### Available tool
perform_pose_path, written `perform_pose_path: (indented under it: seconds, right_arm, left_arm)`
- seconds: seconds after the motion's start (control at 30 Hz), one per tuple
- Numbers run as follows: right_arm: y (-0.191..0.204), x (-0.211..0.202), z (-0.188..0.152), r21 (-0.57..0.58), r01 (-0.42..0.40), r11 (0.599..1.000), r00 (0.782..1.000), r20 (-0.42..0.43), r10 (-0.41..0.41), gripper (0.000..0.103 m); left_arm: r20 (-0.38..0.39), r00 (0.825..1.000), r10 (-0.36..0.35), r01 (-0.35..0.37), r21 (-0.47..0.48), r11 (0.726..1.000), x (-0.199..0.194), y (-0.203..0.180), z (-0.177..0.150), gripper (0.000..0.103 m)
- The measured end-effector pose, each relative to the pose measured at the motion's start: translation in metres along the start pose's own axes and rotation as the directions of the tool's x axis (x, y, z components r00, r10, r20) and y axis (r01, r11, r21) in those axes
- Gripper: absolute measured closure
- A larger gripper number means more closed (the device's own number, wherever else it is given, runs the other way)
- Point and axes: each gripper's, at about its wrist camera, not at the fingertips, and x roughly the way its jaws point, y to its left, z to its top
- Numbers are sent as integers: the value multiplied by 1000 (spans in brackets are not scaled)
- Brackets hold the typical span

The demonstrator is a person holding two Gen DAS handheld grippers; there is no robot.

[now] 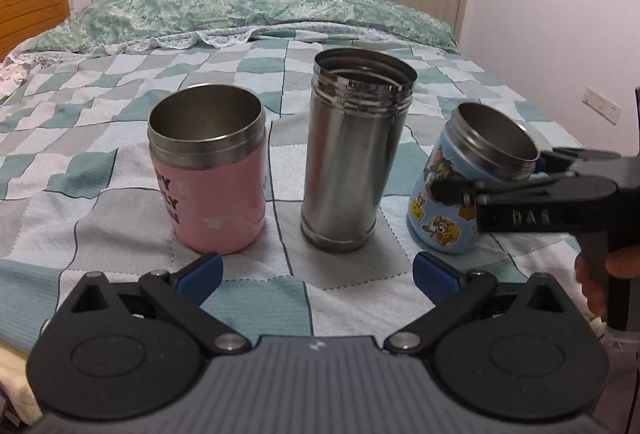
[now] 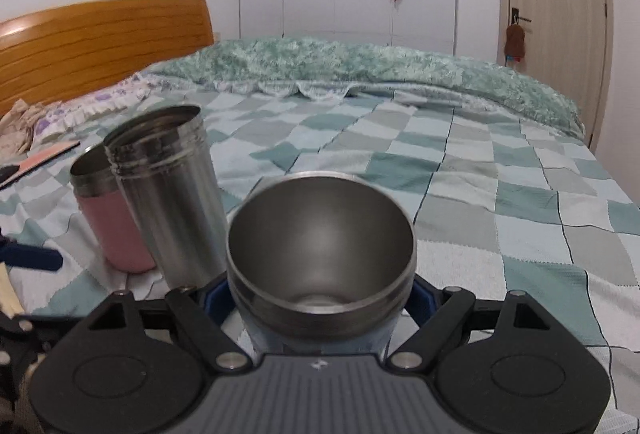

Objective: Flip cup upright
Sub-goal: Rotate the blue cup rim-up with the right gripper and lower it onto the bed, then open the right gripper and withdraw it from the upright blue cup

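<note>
Right up close, the left tool [image 1: 318, 274] hangs low over the near edge of the bed [image 1: 100, 169], blue pads spread wide with nothing between them. Ahead of it, left to right: the pink cup [image 1: 208, 189] upright, mouth up; the tall steel flask [image 1: 352, 161] upright at the middle; then the cartoon cup [image 1: 460, 193], the one that matters, toward the bed's right side. It is tilted, its base on or just above the quilt, its long axis leaning with the steel mouth tipped up and to the right, not yet vertical. The right tool [image 1: 516, 177] comes in from the right and pinches it around the body, just under the steel collar. In the right wrist view the cartoon cup [image 2: 320, 246] sits squarely between the blue pads [image 2: 216, 298], its open mouth facing the lens and showing a bare steel interior. Blue body, cartoon prints, threaded steel rim. By my reading the flip is nearly done: the right hand is plainly the one on it, and a little more rotation should stand the base flat. The flask stands just beside it, so I'd watch that gap.
</note>
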Motion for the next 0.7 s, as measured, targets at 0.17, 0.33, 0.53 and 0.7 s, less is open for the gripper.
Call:
perform_pose_path:
  seconds: [0.17, 0.33, 0.53, 0.7]
  right_arm:
    - [-6, -26, -10, 13, -6, 1000, 996, 87, 5, 0]
    - [-16, -72, -26, 31, -11, 999, 978, 210, 5, 0]
    - [-29, -128, -59, 0, 33, 999, 947, 319, -31, 0]
    - [-36, -163, -84, -19, 82, 996, 926, 371, -69, 0]
  left_arm:
    - [25, 1000, -6, 6, -6, 1000, -10, -8, -1, 0]
    - [109, 993, -41, 43, -13, 999, -30, -26, -6, 0]
    - [225, 970, -88, 95, -21, 995, -50, -57, -23, 0]
    - [294, 951, -100, 110, -17, 994, -60, -82, -42, 0]
